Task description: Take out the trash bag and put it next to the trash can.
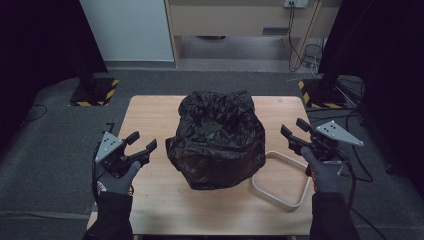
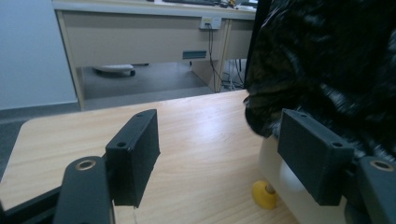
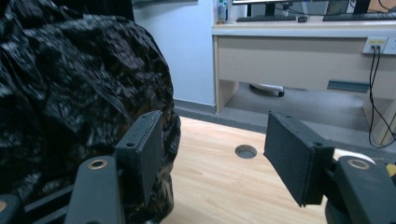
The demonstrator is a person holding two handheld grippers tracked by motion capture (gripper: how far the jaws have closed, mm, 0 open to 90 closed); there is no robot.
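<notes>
High view: hand-held grippers (image 1: pixel 141 142) (image 1: pixel 292 128) flank black bag (image 1: pixel 216 140).

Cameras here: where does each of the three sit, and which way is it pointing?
High view: above the person's side, looking forward and down on the table; gloved hands, left gripper, right gripper.
Left gripper view: rides that gripper, facing across the table past its open jaws.
Right gripper view: rides that gripper, facing toward a desk.
All share the black bag.
</notes>
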